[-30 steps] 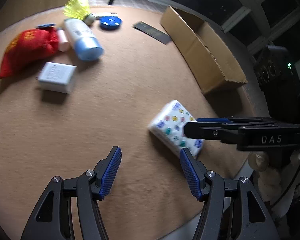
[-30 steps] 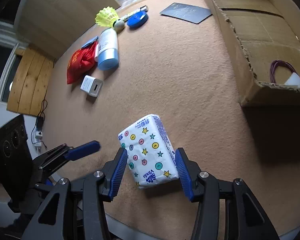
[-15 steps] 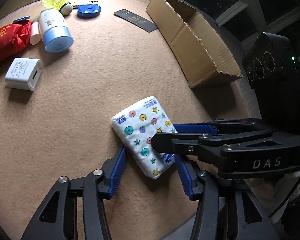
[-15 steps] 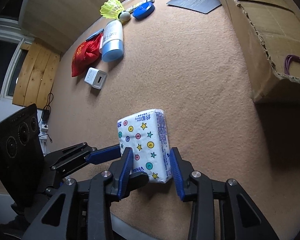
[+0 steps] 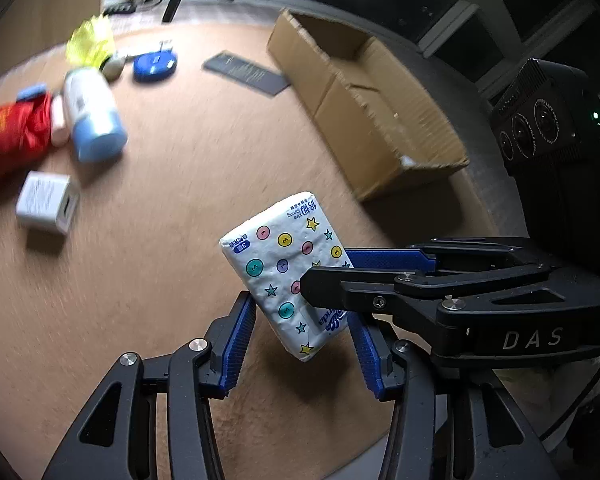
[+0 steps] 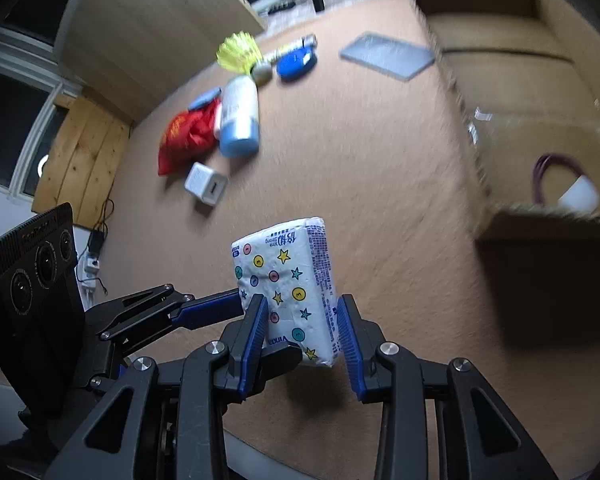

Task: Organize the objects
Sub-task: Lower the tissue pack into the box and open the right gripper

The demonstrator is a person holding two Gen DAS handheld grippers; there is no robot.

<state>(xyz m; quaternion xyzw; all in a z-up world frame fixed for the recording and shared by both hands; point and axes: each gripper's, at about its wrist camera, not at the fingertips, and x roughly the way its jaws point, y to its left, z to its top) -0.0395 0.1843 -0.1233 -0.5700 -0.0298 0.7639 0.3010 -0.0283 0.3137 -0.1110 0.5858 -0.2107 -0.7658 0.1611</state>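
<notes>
Now tissue pack (image 6: 288, 280) clamped in right tool (image 6: 302, 332), off surface (image 6: 380, 184); left tool (image 5: 300, 344) straddles it, contact unclear. Risk: soft pack slips before box (image 6: 540, 92).

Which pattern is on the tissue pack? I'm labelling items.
White tissue pack with coloured dots and stars; clearest in the right wrist view.

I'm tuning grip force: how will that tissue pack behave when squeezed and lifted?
The tissue pack is probably soft and light: its plastic wrap looks puffy. The right gripper holds it off the table, so it likely dents rather than slips.
</notes>
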